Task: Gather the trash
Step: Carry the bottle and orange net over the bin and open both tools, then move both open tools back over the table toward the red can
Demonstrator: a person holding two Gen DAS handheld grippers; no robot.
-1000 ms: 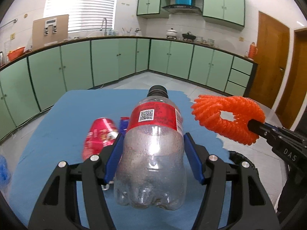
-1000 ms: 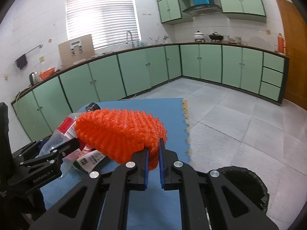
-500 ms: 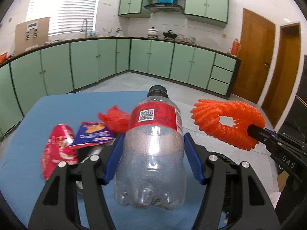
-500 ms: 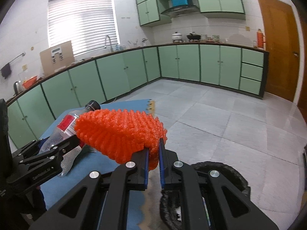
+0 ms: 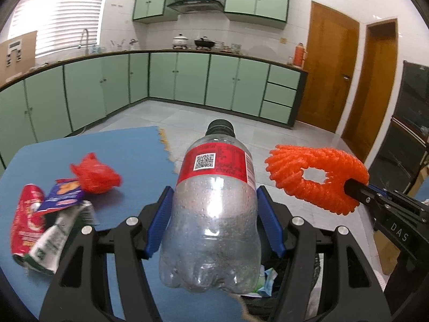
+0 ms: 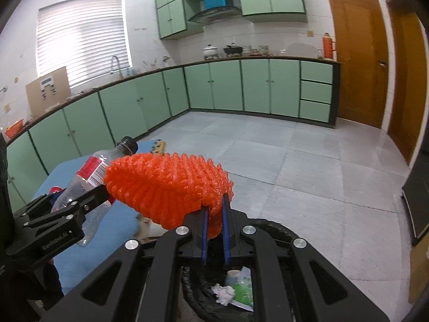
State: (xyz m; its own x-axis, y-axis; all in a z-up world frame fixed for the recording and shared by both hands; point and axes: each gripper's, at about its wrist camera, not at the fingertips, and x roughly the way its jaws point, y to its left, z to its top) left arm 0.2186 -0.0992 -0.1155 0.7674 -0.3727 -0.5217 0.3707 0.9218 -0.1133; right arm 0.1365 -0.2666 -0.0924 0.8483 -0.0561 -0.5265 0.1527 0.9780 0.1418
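While the clear plastic bottle [image 5: 211, 214] with the red label is being gripped between the blue fingers [image 5: 159, 224] of the left gripper [image 5: 214, 222], its black cap is being pointed away from the camera and its base is being carried over the rim of the black trash bin [image 6: 270, 226]. An orange foam net [image 6: 166, 187] is being pinched by one edge between the nearly closed fingers of the right gripper [image 6: 214, 230], and it is being held above the bin, just beside the bottle. Crumpled paper and a green wrapper are being seen inside the bin. On the blue mat [image 5: 134, 155], to the left of the bottle, more rubbish is being left lying: a red plastic bag [image 5: 95, 175], a blue snack packet [image 5: 63, 194], a crushed red can [image 5: 25, 222] and a green and white carton [image 5: 57, 238], the last three touching one another.
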